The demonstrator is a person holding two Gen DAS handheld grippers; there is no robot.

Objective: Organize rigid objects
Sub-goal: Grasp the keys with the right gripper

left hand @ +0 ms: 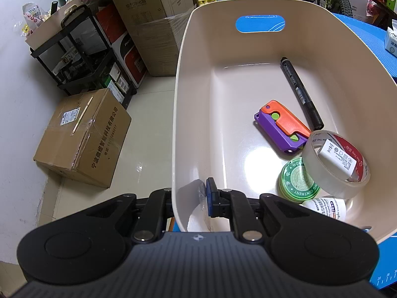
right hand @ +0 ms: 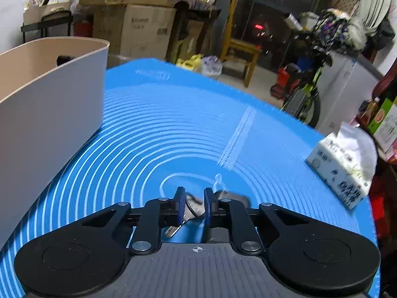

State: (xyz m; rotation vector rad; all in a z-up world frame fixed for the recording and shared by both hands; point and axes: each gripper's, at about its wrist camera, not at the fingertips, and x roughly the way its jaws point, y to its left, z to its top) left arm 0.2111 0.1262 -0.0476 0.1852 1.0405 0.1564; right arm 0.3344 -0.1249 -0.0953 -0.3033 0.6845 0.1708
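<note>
While the left gripper (left hand: 191, 196) pinches the near wall of the one cream bin (left hand: 322, 57), five things lie inside it: one black marker (left hand: 300, 92), one orange and purple toy (left hand: 280, 129), one roll of clear tape (left hand: 340, 166), one green tin (left hand: 295, 181) and one white bottle (left hand: 327, 208). One bunch of keys (right hand: 192, 211) lies on the blue mat (right hand: 173, 129), right between the right gripper's (right hand: 194, 207) fingers; I cannot tell if they squeeze it. One tissue pack (right hand: 345, 168) sits far right.

Glossy plastic bin (left hand: 322, 57) (smooth); ribbed matt mat (right hand: 173, 129).
</note>
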